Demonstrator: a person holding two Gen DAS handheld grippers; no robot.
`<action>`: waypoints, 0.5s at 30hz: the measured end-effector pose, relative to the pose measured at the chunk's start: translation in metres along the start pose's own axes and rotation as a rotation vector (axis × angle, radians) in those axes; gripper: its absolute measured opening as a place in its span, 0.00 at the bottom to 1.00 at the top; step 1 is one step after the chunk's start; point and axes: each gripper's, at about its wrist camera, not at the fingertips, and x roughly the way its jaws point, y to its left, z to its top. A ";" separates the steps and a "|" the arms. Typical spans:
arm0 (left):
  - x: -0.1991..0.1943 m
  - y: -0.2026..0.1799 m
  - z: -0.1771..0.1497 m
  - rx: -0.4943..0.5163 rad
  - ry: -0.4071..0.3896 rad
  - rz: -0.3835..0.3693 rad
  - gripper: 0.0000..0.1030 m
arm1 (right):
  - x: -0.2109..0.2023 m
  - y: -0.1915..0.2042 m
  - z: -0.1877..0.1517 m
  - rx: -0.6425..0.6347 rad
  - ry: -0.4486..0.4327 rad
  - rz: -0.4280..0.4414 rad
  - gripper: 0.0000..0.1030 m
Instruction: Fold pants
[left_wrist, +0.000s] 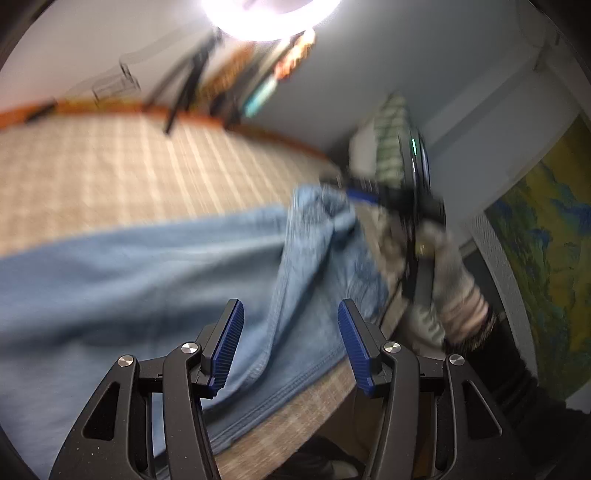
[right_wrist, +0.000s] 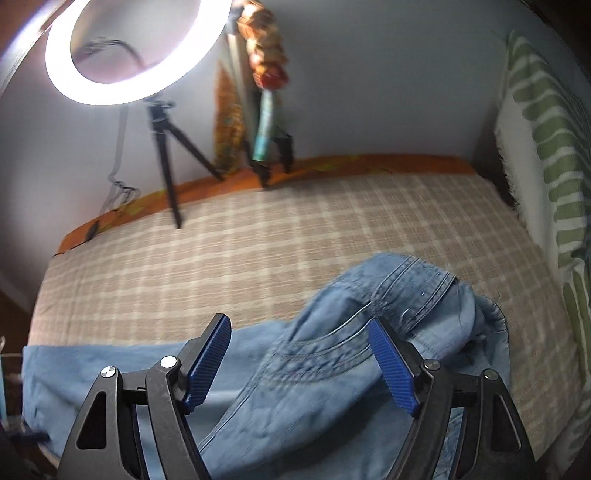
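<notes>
A pair of light blue denim pants (right_wrist: 295, 369) lies across the near part of a bed covered in a beige checked sheet (right_wrist: 258, 240), the legs spread flat toward the left and the waistband end bunched up in a heap on the right. In the left wrist view, the left gripper (left_wrist: 291, 343) hovers over the flat denim (left_wrist: 147, 277) with its jaws apart and nothing between them. Farther right, the right gripper (left_wrist: 369, 195) shows blurred beside the bunched fabric. From its own camera, the right gripper (right_wrist: 301, 358) stands wide, released, above the crumpled waistband. A ring light (right_wrist: 129, 48) on a tripod (right_wrist: 170, 155) stands at the far edge of the bed, and a green-and-white striped cloth (right_wrist: 546, 147) hangs at the right.
</notes>
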 end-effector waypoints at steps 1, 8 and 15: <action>0.011 -0.001 -0.001 0.001 0.024 -0.004 0.51 | 0.008 0.000 0.005 0.004 0.010 -0.020 0.78; 0.065 0.002 -0.015 0.008 0.139 -0.002 0.51 | 0.082 0.017 0.025 -0.044 0.168 -0.214 0.82; 0.080 0.002 -0.022 0.041 0.157 0.018 0.51 | 0.119 0.039 0.016 -0.182 0.222 -0.432 0.83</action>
